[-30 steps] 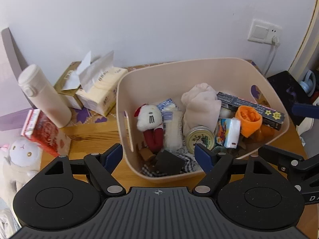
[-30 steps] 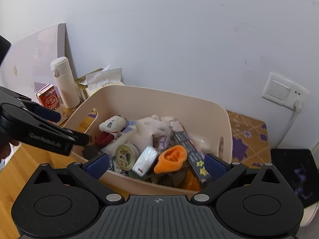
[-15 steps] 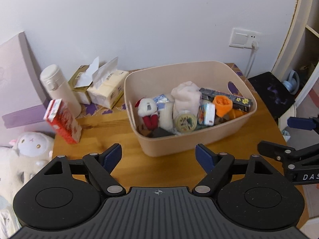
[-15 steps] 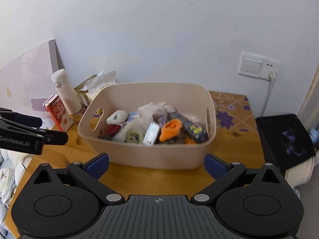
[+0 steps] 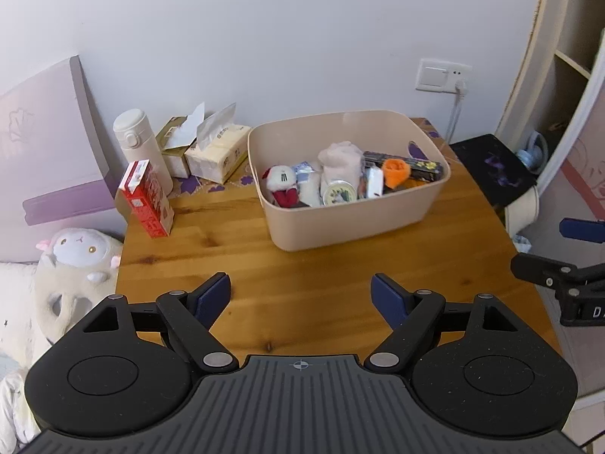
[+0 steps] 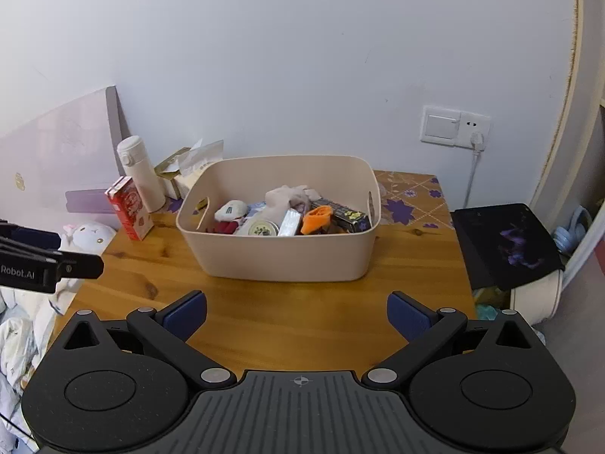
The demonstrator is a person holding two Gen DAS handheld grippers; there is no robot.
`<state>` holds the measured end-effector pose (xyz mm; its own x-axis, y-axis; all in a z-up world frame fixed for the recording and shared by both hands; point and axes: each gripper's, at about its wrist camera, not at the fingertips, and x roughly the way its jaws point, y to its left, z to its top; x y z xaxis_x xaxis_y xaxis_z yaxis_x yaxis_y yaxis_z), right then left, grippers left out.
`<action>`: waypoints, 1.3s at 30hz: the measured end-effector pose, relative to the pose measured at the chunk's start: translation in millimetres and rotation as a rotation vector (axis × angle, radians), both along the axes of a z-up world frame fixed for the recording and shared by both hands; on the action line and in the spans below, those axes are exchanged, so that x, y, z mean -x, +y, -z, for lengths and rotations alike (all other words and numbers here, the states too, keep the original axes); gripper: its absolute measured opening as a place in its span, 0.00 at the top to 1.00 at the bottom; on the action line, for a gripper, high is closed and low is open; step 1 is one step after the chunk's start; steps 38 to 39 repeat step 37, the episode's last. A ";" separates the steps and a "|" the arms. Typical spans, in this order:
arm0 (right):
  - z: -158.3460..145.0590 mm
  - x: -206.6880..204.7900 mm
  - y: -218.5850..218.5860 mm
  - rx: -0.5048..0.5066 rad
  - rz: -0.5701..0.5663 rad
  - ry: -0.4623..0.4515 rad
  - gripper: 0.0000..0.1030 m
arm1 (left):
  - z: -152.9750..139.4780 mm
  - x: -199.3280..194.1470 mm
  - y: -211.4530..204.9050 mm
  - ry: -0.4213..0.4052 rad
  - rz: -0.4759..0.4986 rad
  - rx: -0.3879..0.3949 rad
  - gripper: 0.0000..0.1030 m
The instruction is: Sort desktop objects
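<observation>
A beige plastic bin stands on the wooden table. It holds several small things: a white plush toy with red legs, a pale cloth, a round tin, an orange item and a dark star-printed box. My left gripper is open and empty, well in front of the bin. My right gripper is open and empty, also short of the bin.
A white flask, two tissue boxes and a red carton stand left of the bin. A white plush sheep lies beyond the table's left edge. A black stool stands to the right. A wall socket is behind.
Both grippers have pulled back and up from the bin, so the bin looks smaller and more bare table shows in front. Both stayed open and empty.
</observation>
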<state>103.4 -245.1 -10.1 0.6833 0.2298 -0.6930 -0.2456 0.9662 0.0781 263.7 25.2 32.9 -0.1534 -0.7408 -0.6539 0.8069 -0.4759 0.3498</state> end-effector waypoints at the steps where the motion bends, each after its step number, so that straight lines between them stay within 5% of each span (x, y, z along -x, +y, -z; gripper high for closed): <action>1: -2.5 6.0 -0.5 0.001 0.001 0.001 0.00 | -1.6 -3.1 6.6 0.002 0.002 0.001 0.20; 19: -9.0 90.8 -36.1 -0.047 0.081 0.040 0.00 | -5.3 -64.6 76.8 -0.005 -0.037 -0.048 0.20; 39: 10.0 99.5 -60.3 -0.022 0.119 0.098 0.00 | -8.7 -70.1 93.8 0.046 -0.030 -0.090 0.20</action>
